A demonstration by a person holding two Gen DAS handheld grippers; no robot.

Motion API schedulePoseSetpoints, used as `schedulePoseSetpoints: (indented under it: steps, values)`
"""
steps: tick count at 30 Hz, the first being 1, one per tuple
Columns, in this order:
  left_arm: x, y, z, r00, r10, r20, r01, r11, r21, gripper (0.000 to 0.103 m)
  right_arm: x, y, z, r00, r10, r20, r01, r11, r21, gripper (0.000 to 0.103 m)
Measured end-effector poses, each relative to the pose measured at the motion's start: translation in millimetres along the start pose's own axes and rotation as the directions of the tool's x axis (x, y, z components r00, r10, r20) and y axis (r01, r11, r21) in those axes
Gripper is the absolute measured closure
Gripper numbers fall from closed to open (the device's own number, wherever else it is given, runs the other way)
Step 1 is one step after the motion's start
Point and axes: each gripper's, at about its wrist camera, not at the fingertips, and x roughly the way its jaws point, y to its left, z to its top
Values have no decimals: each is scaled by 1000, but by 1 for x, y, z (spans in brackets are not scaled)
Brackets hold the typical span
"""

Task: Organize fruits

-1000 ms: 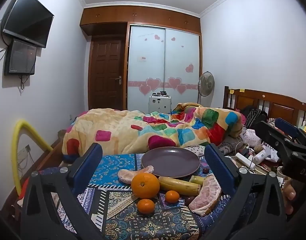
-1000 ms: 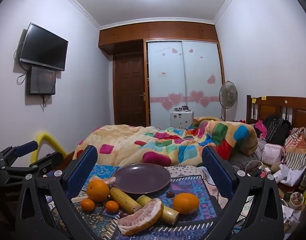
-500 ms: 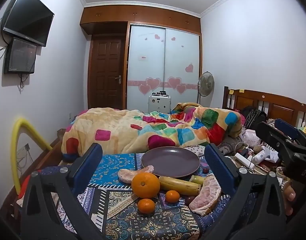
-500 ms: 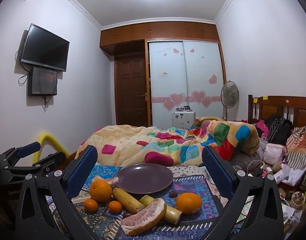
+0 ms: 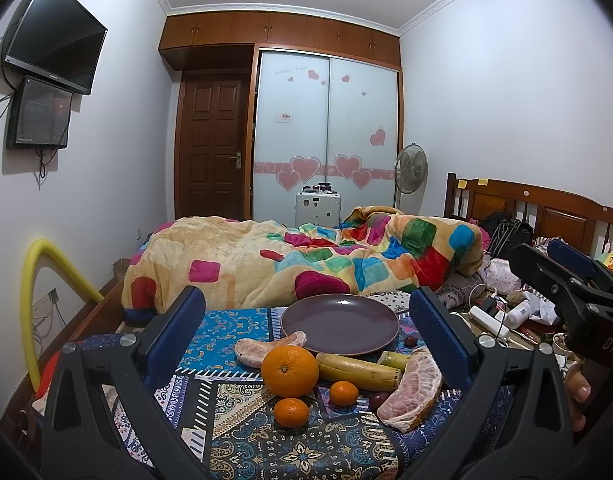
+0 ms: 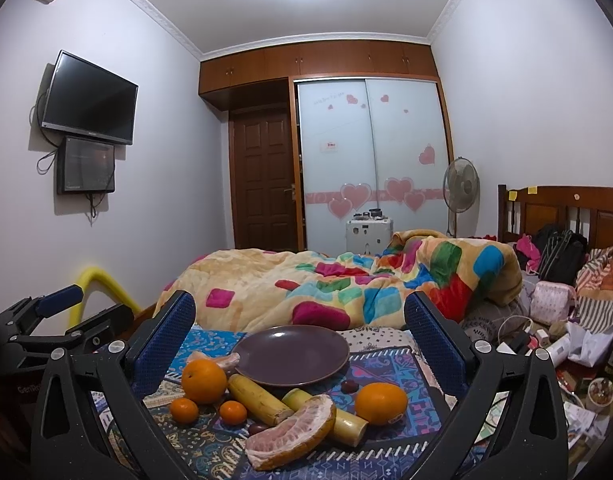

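An empty purple plate (image 5: 339,324) (image 6: 290,355) lies on a patterned cloth on the bed. In front of it lie a large orange (image 5: 289,371) (image 6: 203,375), two small tangerines (image 5: 291,412) (image 5: 343,393), a banana (image 5: 358,367) (image 6: 259,397), a pomelo segment (image 5: 412,391) (image 6: 292,432), another pomelo piece (image 5: 268,349) and a second large orange (image 6: 381,403). My left gripper (image 5: 306,328) is open and empty above the fruit. My right gripper (image 6: 300,332) is open and empty, and shows at the right of the left wrist view (image 5: 566,280).
A colourful quilt (image 5: 290,260) is heaped behind the plate. Cables, bottles and bags (image 6: 546,332) clutter the right side by the wooden headboard (image 5: 538,208). A yellow foam tube (image 5: 38,276) arches at the left. A small dark fruit (image 6: 348,386) lies by the plate.
The right wrist view has shifted slightly, so the fruit sits a little to the right and lower. The left view is nearly unchanged. No fruit has moved.
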Motion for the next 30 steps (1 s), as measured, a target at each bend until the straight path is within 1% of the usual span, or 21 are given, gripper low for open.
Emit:
schedulePoseSetpoints:
  steps: [30]
  values:
    - [1, -1, 0, 1000, 1, 0, -1, 1000, 0, 0, -1, 1, 0, 1000, 10, 7, -10, 1000, 5, 0]
